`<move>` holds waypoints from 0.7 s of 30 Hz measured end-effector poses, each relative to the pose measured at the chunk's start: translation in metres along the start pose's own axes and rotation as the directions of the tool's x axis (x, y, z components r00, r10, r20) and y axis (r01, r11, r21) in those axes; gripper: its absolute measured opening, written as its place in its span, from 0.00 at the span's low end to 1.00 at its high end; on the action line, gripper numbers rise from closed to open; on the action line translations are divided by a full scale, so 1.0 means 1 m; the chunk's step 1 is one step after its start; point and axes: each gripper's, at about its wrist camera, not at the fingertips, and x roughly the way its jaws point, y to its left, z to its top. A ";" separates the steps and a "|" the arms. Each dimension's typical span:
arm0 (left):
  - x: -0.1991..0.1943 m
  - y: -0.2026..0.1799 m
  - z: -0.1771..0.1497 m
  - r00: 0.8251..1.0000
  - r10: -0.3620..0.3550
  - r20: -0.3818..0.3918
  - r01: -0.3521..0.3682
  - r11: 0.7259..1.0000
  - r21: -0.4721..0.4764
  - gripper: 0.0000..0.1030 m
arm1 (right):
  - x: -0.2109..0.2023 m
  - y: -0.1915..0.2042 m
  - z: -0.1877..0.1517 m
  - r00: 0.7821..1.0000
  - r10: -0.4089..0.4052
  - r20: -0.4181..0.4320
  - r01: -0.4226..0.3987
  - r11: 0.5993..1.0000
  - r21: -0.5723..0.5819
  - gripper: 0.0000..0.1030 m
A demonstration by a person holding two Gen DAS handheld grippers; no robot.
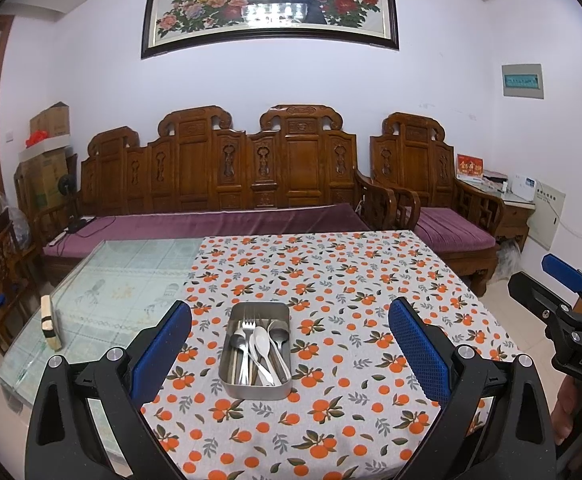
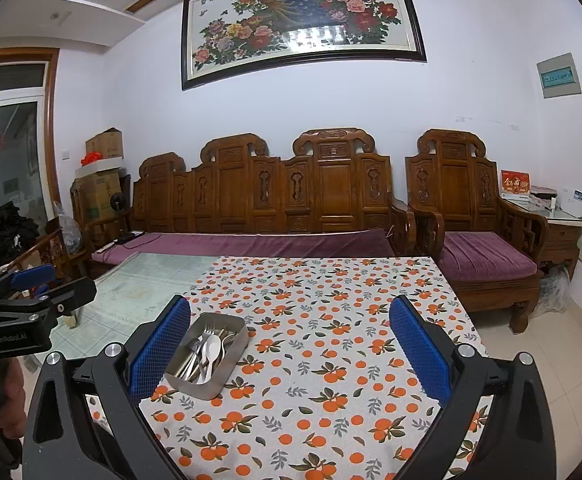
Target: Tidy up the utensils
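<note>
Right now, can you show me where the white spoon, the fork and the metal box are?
white spoon (image 1: 260,339): left wrist view, on its bowl.
fork (image 1: 248,325): left wrist view, on its tines.
metal box (image 1: 256,391): left wrist view, on its near wall.

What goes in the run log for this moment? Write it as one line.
left gripper: open, empty | right gripper: open, empty | utensils: all in metal tray | tablecloth: nothing else on it
</note>
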 end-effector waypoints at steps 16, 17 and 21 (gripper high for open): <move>0.000 -0.001 -0.001 1.000 -0.001 0.001 0.001 1.000 0.000 0.92 | -0.001 0.004 0.000 1.000 0.002 -0.001 -0.002 1.000 0.000 0.97; 0.000 -0.001 -0.001 1.000 0.000 0.001 0.000 1.000 0.000 0.92 | -0.002 0.005 0.000 1.000 0.002 0.000 -0.002 1.000 0.000 0.97; -0.002 0.000 0.001 1.000 -0.001 0.004 0.001 1.000 -0.002 0.92 | -0.001 0.006 0.000 1.000 0.003 -0.001 -0.003 1.000 -0.002 0.97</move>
